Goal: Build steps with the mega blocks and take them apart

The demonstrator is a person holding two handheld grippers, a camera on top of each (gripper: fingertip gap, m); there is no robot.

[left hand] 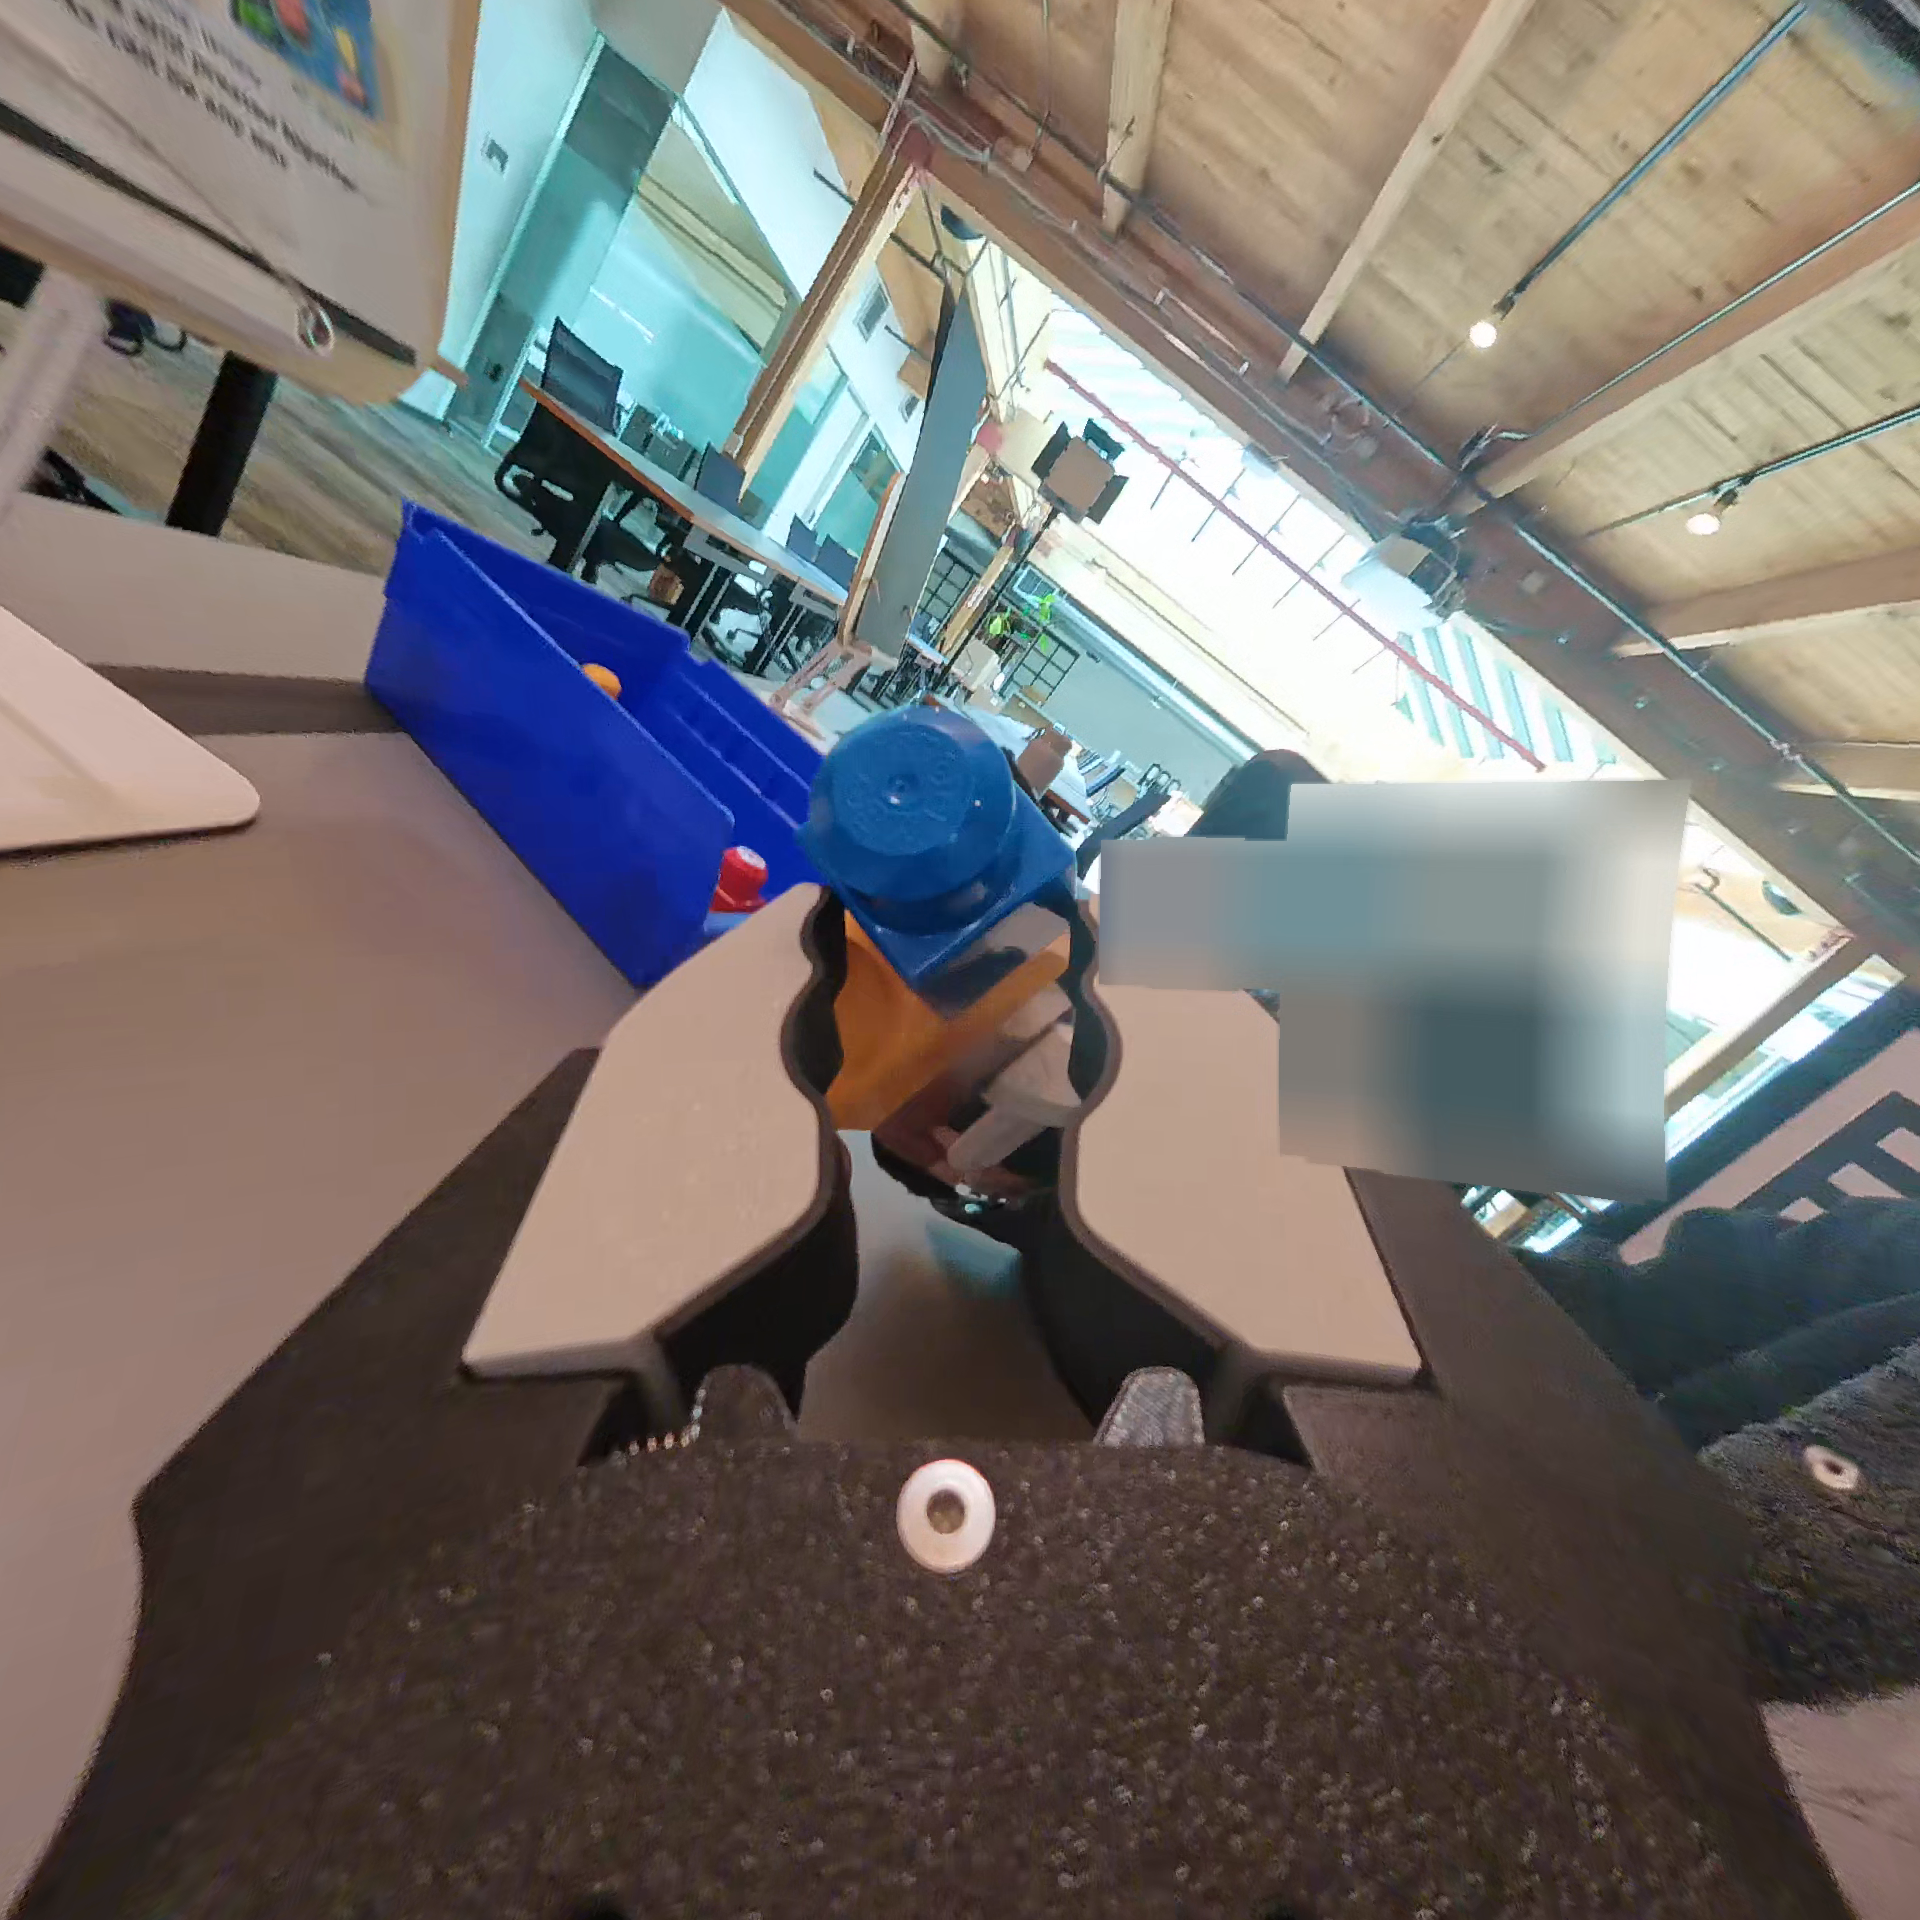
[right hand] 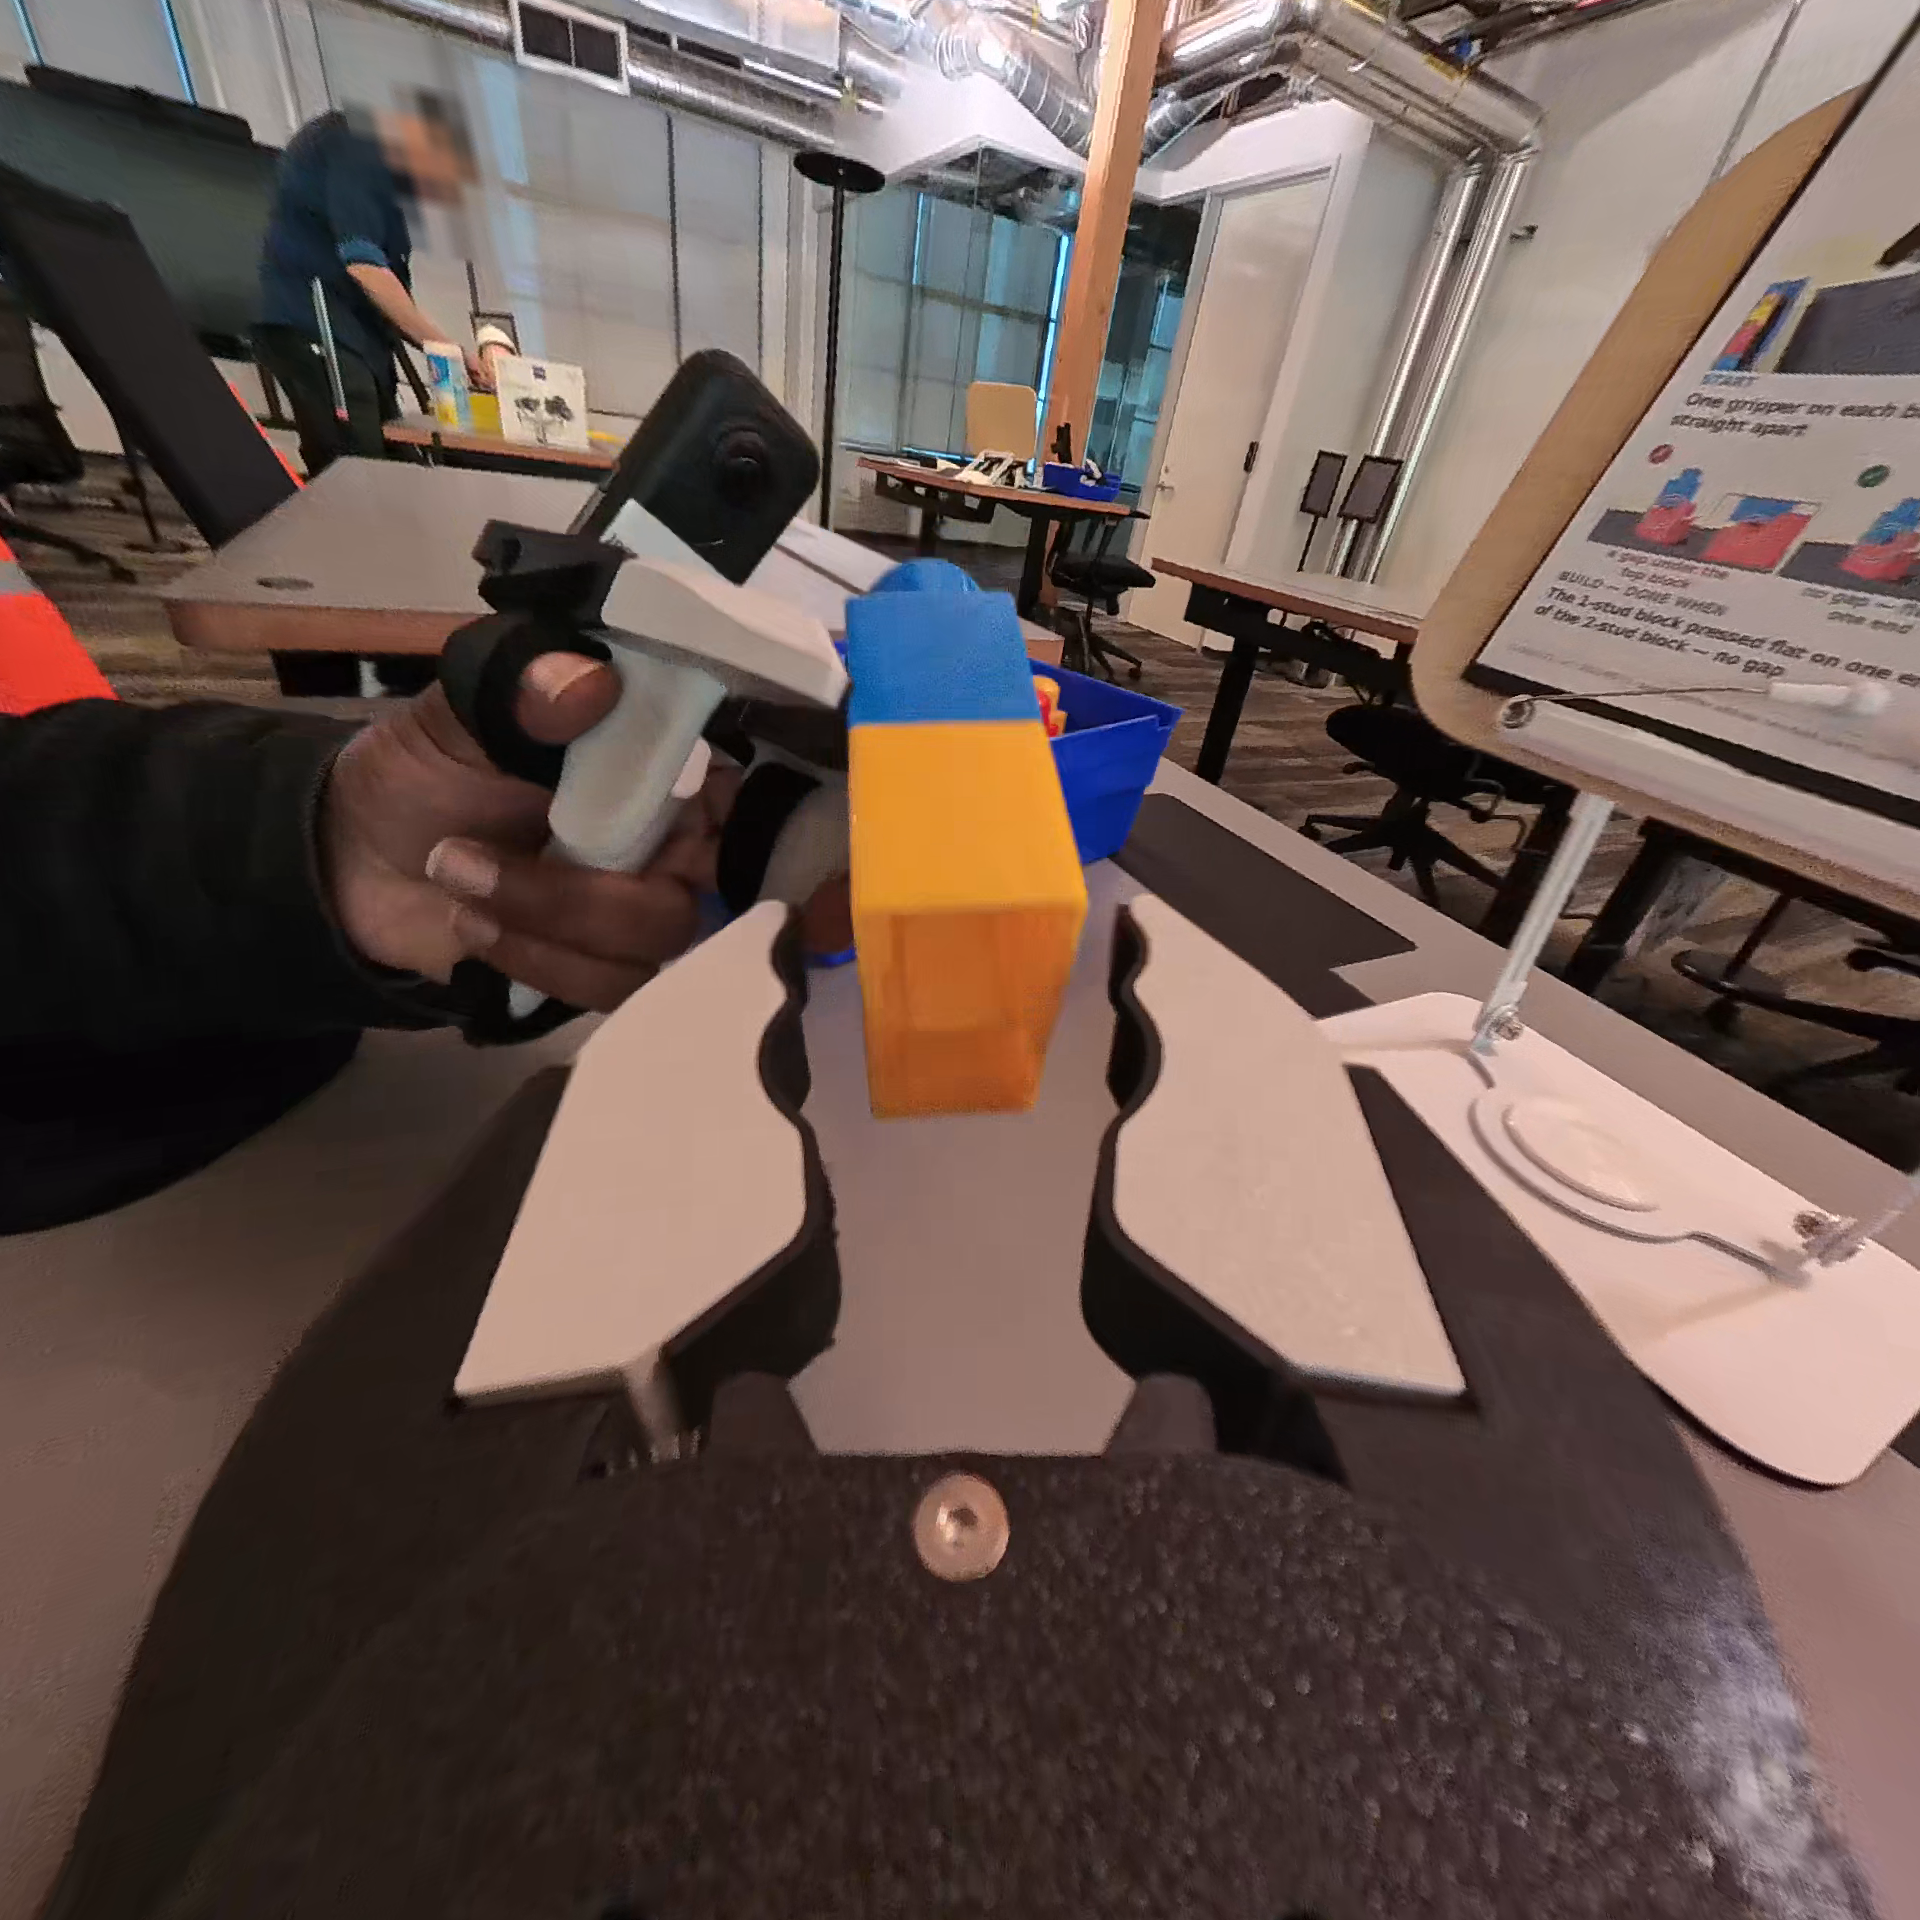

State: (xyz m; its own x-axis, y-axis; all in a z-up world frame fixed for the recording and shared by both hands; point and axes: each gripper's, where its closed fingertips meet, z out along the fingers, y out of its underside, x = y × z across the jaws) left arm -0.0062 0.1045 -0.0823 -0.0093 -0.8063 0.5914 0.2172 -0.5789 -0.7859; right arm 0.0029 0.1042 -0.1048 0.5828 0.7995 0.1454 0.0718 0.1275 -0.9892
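A blue one-stud block [left hand: 914,821] is pressed onto an orange block [left hand: 894,1029], and the stack is held in the air above the grey table [left hand: 312,1039]. My left gripper [left hand: 948,935] is shut on the stack, with its fingertips on either side of the orange block. In the right wrist view the blue block [right hand: 935,665] sits above the orange block [right hand: 956,914], and the hand-held left gripper [right hand: 675,644] reaches them from the left. My right gripper [right hand: 956,935] is open, its fingers either side of the orange block's near end with gaps on both sides.
A blue bin [left hand: 540,727] with a red block [left hand: 740,878] and other blocks stands behind the stack; it also shows in the right wrist view [right hand: 1112,769]. An instruction board [right hand: 1714,468] on a white base [right hand: 1610,1195] stands at the right. A person stands far back left. Left and right tips are no more than a few centimetres apart.
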